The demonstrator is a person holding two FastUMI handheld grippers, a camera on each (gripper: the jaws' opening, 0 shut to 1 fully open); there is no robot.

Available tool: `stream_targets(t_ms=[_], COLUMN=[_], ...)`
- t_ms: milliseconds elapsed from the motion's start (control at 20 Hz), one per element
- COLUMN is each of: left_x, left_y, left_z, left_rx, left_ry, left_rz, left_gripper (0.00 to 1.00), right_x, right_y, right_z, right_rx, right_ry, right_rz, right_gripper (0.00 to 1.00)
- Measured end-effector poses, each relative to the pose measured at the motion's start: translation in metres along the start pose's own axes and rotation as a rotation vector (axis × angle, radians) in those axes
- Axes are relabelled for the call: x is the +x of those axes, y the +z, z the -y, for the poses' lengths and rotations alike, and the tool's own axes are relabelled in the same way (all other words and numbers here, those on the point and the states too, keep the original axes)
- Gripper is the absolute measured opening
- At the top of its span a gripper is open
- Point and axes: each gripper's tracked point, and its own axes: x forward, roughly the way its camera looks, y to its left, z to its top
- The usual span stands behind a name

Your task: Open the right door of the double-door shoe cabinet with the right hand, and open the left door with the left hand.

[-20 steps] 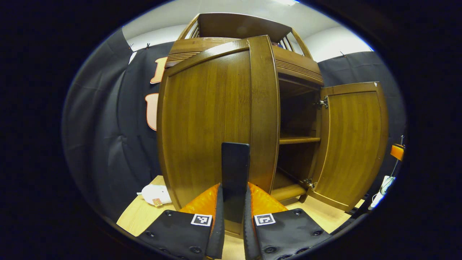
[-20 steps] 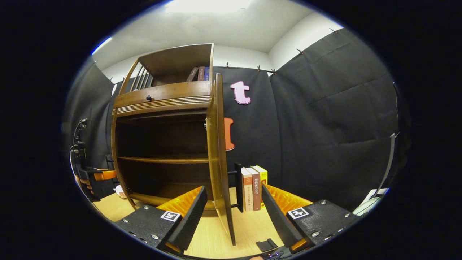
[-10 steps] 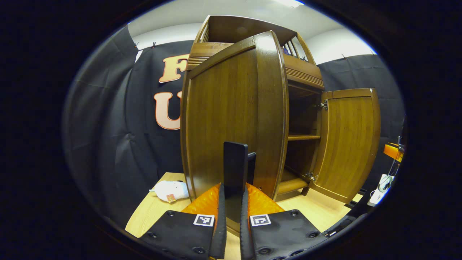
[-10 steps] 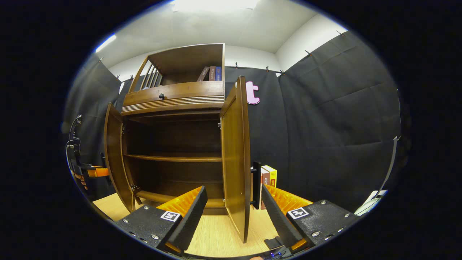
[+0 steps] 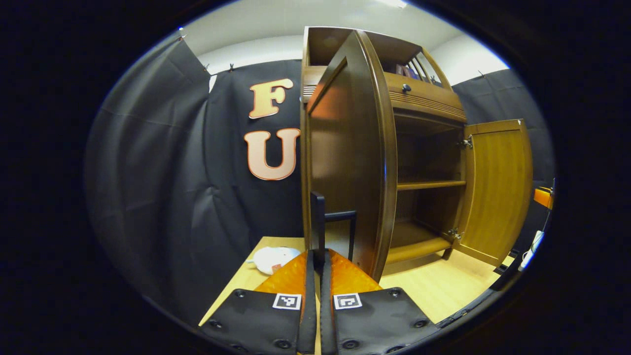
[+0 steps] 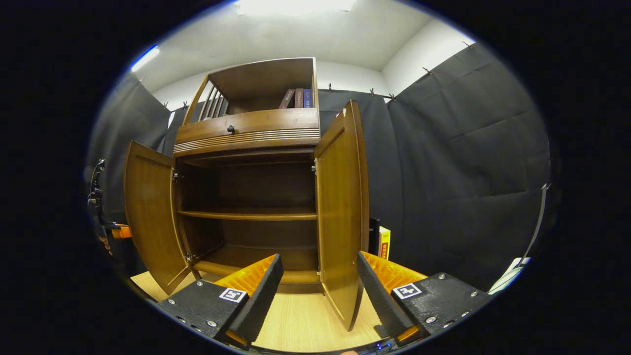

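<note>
Left door's handle (image 5: pixel 318 222) pinched in left gripper (image 5: pixel 318 276) | right gripper (image 6: pixel 315 291) spread

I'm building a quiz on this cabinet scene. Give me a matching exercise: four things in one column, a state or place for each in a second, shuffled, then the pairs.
Things:
1. left gripper
2. right gripper
3. books
4. white plush toy

States or places:
A. open, gripping nothing
B. on the cabinet's top shelf
C. shut on the left door's handle
D. lying on the wooden floor left of the cabinet

Pairs: 1-C, 2-A, 3-B, 4-D
</note>
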Motion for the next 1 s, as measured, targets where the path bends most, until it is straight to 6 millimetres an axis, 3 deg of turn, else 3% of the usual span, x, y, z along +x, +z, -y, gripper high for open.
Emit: stream_targets(t_ms=[300,500,700,1000], left_x=[-0.006,-0.011,-0.027,-0.063], left_y=[-0.007,-0.006,-0.006,0.009], left_z=[-0.017,-0.048,-0.069,-0.074], left_rx=[-0.002,-0.033,-0.045,-0.074], left_ry=[-0.027,0.018,0.054,0.07], left_rz=[-0.009,-0.004,-0.003,0.04], left_gripper=[0.1,0.1,0.1,0.07], right_x=[0.008,0.01,0.014,0.019], right_y=[-0.001,-0.001,-0.002,0.002], right_z=[-0.032,-0.044,-0.054,-0.063], right_rx=[0.004,-0.005,-0.007,-0.016], right_ry=[0.041,0.05,0.067,0.094], right_rz=[-0.002,0.004,-0.001,-0.002], right_gripper=[0.92,0.92,0.92,0.92])
